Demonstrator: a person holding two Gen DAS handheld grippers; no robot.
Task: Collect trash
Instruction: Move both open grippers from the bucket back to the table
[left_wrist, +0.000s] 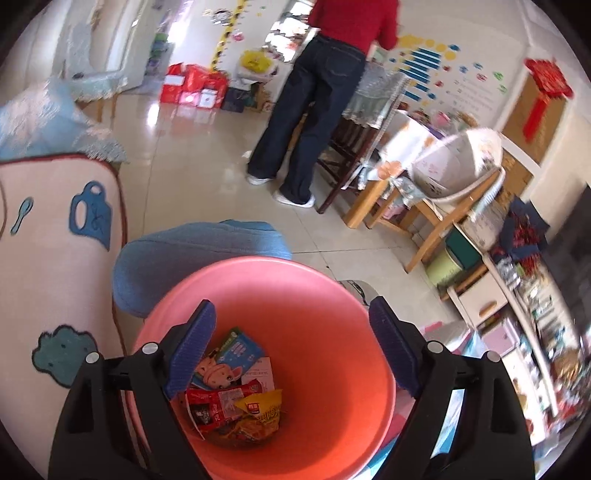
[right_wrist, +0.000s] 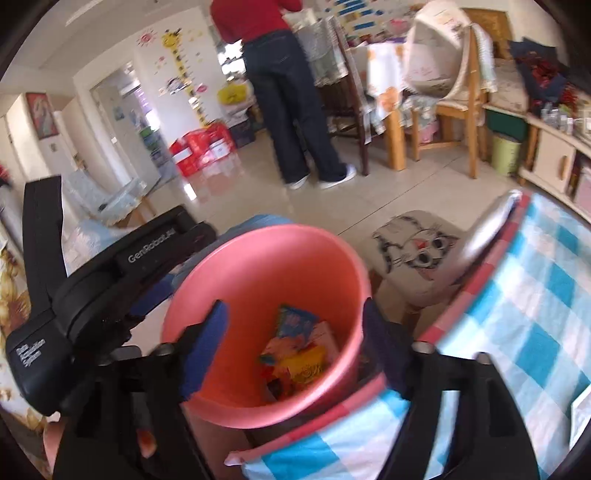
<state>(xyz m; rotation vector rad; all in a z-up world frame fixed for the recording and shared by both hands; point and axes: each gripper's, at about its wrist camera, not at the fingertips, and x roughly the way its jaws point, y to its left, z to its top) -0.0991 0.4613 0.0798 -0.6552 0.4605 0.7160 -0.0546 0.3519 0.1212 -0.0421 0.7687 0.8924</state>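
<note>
A pink bucket (left_wrist: 332, 332) stands on the floor below both grippers. At its bottom lie several snack wrappers (left_wrist: 236, 398): a red one, a yellow one and a blue-green packet with a cartoon face. My left gripper (left_wrist: 291, 347) hangs over the bucket's mouth, open, with nothing between its blue pads (left_wrist: 192, 347). In the right wrist view the same bucket (right_wrist: 258, 258) holds the wrappers (right_wrist: 299, 354). My right gripper (right_wrist: 295, 347) is open above it, empty. The left gripper's black body (right_wrist: 110, 280) shows at the left of that view.
A blue-and-white checked tablecloth (right_wrist: 517, 314) with a pink edge lies right of the bucket. A cat-print stool (right_wrist: 413, 254) stands behind it. A person in a red top and dark trousers (left_wrist: 317, 110) stands by a dining table with chairs (left_wrist: 436, 177). A cushioned seat (left_wrist: 55, 258) is at left.
</note>
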